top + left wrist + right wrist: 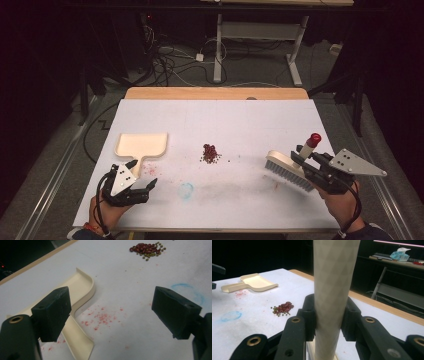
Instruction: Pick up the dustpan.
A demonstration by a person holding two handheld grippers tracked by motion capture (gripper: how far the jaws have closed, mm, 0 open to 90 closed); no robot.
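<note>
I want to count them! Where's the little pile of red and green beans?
The little pile of red and green beans lies mid-table in the high view, between the cream plastic dustpan and the cream-backed brush.

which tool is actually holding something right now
The right tool: its jaws are clamped on the brush by its handle. The left tool is open, beside the dustpan handle.

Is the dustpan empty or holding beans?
Empty: the dustpan tray looks bare, and the beans lie piled on the table, apart from it.
</note>
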